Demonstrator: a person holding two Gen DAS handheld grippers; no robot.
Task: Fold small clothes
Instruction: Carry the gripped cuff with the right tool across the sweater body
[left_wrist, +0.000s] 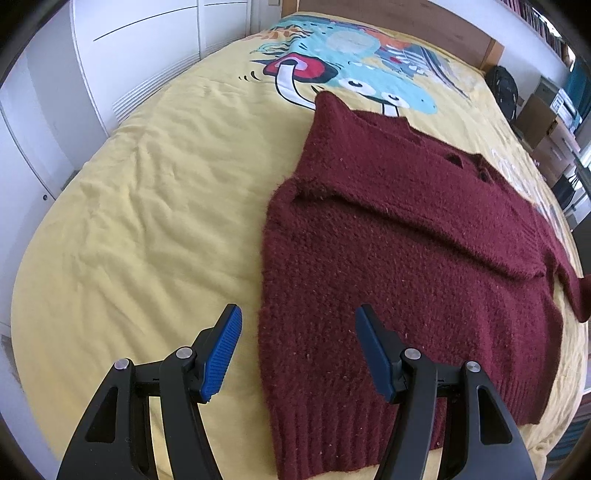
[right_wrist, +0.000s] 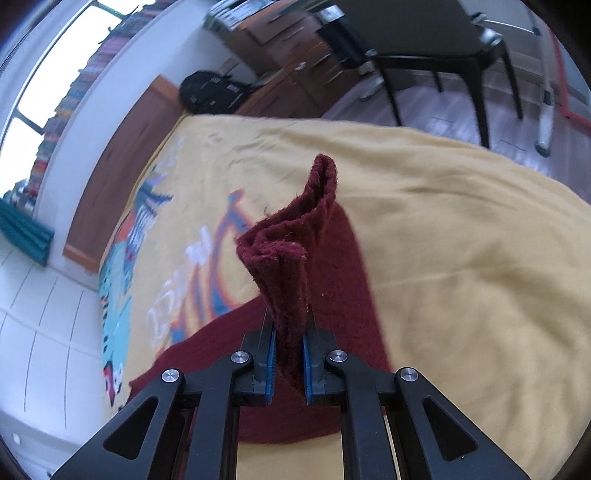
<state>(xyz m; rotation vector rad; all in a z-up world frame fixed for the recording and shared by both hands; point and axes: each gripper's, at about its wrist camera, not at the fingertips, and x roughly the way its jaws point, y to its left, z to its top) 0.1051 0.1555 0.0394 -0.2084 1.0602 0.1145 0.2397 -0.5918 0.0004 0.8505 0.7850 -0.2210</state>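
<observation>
A dark red knitted sweater (left_wrist: 399, 236) lies on the yellow bedspread (left_wrist: 147, 206), its left sleeve folded across the body. My left gripper (left_wrist: 297, 325) is open and empty, hovering over the sweater's lower left edge near the ribbed hem. My right gripper (right_wrist: 288, 332) is shut on the sweater's right sleeve cuff (right_wrist: 295, 236), which sticks up bunched between the blue pads (right_wrist: 270, 365) above the bed. The rest of the sleeve (right_wrist: 343, 280) trails down behind it.
The bedspread carries a colourful cartoon print (left_wrist: 354, 70) by the wooden headboard (left_wrist: 406, 18). White cupboards (left_wrist: 110, 55) stand to the left. A black bag (right_wrist: 210, 92), wooden drawers (right_wrist: 295, 66) and a dark chair (right_wrist: 443, 48) stand beyond the bed.
</observation>
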